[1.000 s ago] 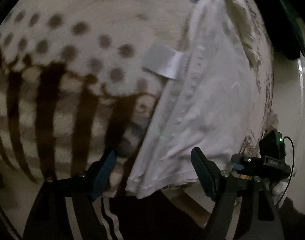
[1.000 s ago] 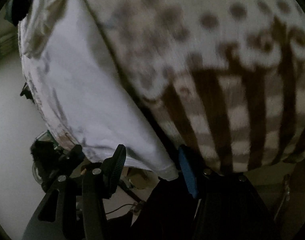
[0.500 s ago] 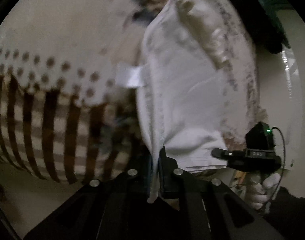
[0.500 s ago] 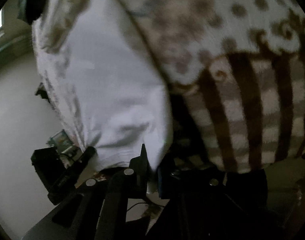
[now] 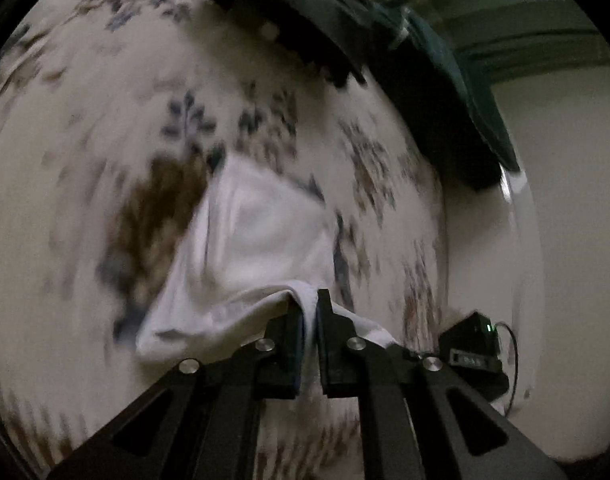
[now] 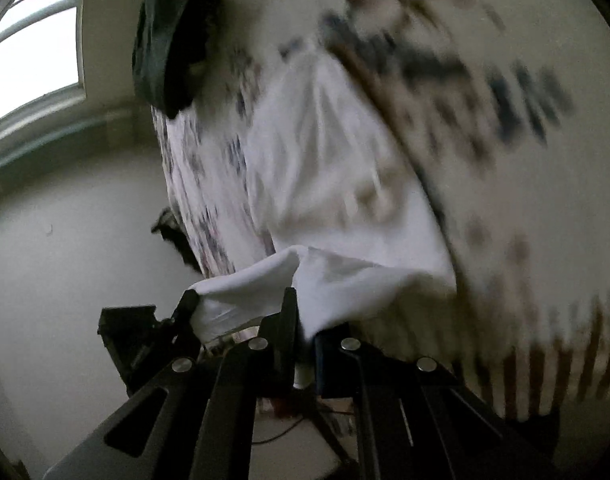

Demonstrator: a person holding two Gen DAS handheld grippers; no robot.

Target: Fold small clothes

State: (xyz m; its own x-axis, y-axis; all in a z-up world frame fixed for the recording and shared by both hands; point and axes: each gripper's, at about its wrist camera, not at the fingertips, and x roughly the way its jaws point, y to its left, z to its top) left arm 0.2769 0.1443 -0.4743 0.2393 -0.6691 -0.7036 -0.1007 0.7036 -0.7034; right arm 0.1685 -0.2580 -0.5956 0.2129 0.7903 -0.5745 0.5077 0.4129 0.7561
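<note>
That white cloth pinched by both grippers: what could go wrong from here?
1. Each gripper, left and right, pinches only a thin edge of the white cloth, so a corner might slip out mid-fold.
2. The cloth sags and bunches between the grips, so the fold may land creased or crooked.
3. Both views are blurred and dim, so lining up the edges on the patterned blanket looks hard.

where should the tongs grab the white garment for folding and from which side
Along its near hem, coming in from the bed's edge, one corner per hand. The white garment lies flat on the floral bedspread with that hem nearest; both the left tongs and right tongs are shut on it.
</note>
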